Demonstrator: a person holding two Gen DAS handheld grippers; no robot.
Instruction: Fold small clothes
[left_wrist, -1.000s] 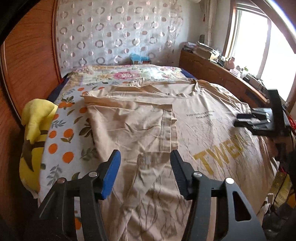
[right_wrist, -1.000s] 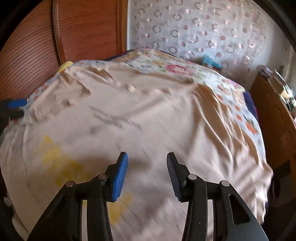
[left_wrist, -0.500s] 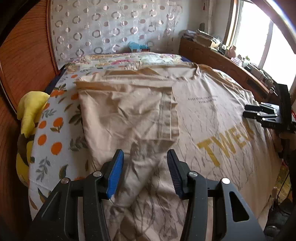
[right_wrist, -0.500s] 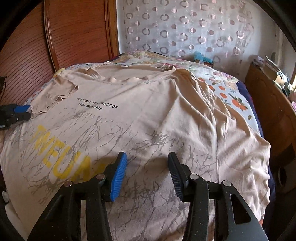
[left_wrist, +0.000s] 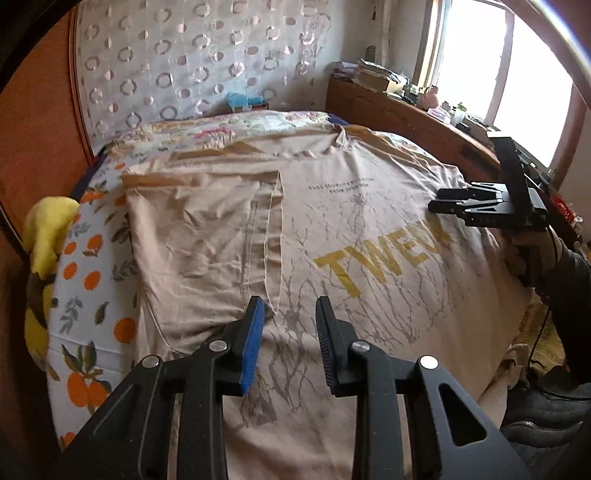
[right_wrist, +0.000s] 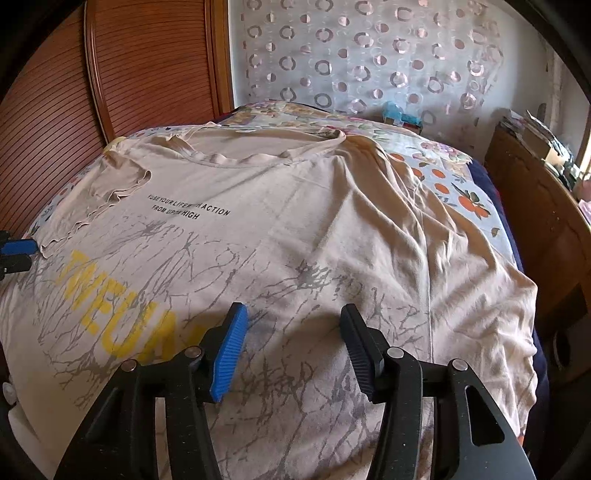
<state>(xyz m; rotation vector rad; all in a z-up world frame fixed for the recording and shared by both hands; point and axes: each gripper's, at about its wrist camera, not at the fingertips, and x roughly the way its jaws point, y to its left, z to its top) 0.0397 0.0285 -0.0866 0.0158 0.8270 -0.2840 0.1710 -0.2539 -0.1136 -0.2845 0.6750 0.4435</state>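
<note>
A beige T-shirt (left_wrist: 369, 206) with yellow letters and a grey branch print lies face up across the bed. Its left side and sleeve are folded inward, and the sleeve hem (left_wrist: 264, 240) runs down the middle. My left gripper (left_wrist: 290, 325) hovers just past the hem's lower end. Its jaws are closing, with only flat cloth below and nothing pinched. My right gripper (right_wrist: 293, 317) is low over the shirt's (right_wrist: 295, 192) lower right part. Its jaws are opening and empty. From the left wrist view the right gripper (left_wrist: 436, 203) shows over the shirt's right edge.
The bed has a floral sheet with oranges (left_wrist: 88, 266). A yellow plush toy (left_wrist: 44, 229) lies at its left edge. A cluttered wooden ledge (left_wrist: 406, 107) runs under the window on the right. A blue item (left_wrist: 243, 101) sits at the far end. A dark sleeve (left_wrist: 565, 280) is at right.
My left gripper has shifted right from over the folded part to the sleeve hem's end, and its jaws have narrowed. The right gripper's jaws have widened a little.
</note>
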